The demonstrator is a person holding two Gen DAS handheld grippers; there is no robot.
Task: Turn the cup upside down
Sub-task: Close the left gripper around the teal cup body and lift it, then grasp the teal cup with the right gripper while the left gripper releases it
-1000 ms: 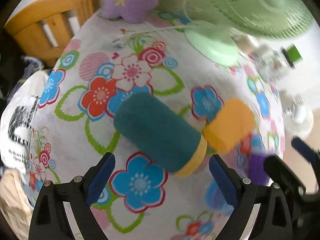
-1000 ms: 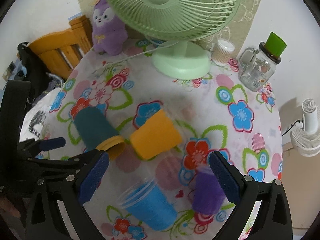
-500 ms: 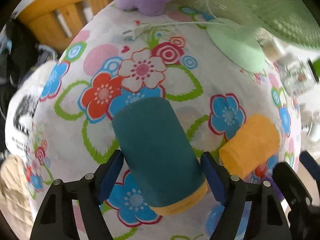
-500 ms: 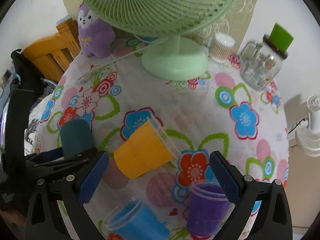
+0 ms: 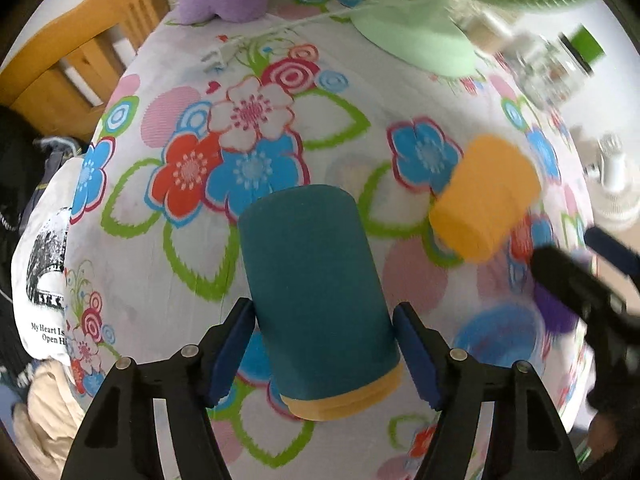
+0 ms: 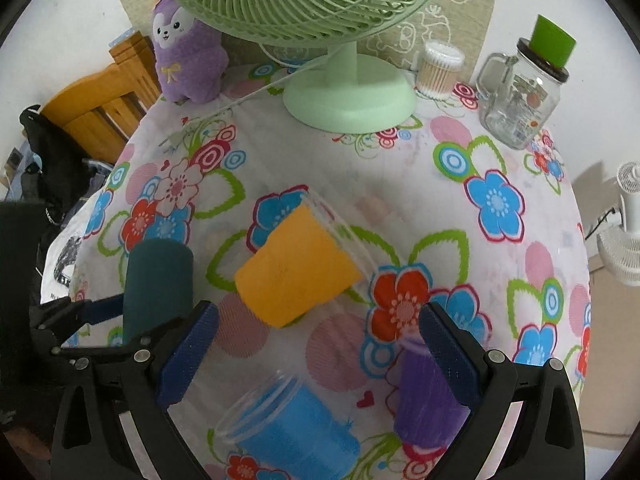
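A round table under a white cloth (image 6: 320, 168) printed with bright flowers fills both views. At its far edge stand a pale green desk fan (image 6: 348, 96), a purple plush alpaca (image 6: 188, 64), a tub of cotton swabs (image 6: 438, 70) and a glass mug jar (image 6: 520, 108) with a green cap. A wooden chair (image 6: 104, 108) sits far left.

The teal cup (image 5: 316, 300) lies on its side at the near left, with a yellow band at its near end. The left gripper (image 5: 324, 356) has its blue pads on either side of it, apparently closed on it. An orange cup (image 6: 296, 268), a blue cup (image 6: 296, 428) and a purple cup (image 6: 428, 396) are nearby.

The right gripper (image 6: 316, 356) is spread wide and holds nothing.

A white bag (image 5: 44, 280) at the left reads "My Heart Is Open".
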